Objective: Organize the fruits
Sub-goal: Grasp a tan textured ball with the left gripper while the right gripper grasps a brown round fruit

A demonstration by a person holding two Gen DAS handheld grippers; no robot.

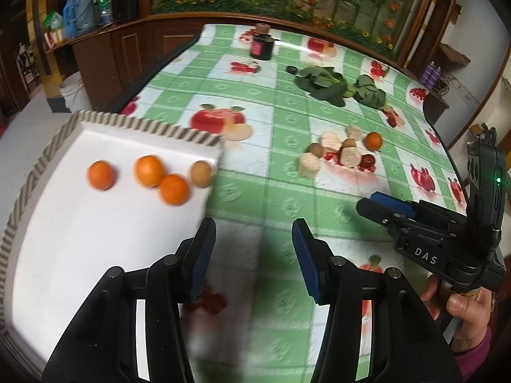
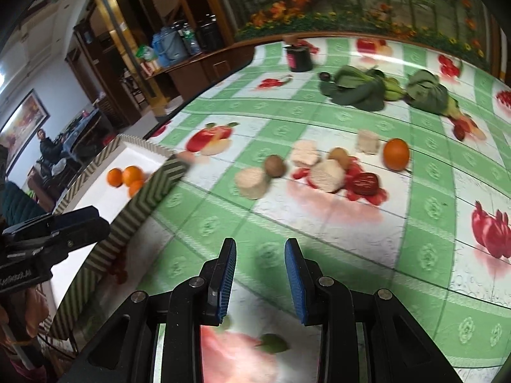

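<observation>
Motion blur smears the oranges (image 1: 148, 170) in the tray (image 1: 95, 223); the tray's wall (image 2: 140, 204) hides one orange's lower half, at nine o'clock

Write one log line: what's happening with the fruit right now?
left gripper: open, empty | right gripper: open, empty | tray: three oranges, one kiwi | table: orange, two kiwis, red date left

On the table (image 1: 271, 198) before me, a tray (image 1: 95, 239) at my left holds three oranges (image 1: 149, 171) and a kiwi (image 1: 201, 174), a cluster of loose fruits (image 2: 319, 169) lies to its right, and leafy greens (image 2: 357, 91) and a jar (image 2: 298, 57) sit behind.
</observation>
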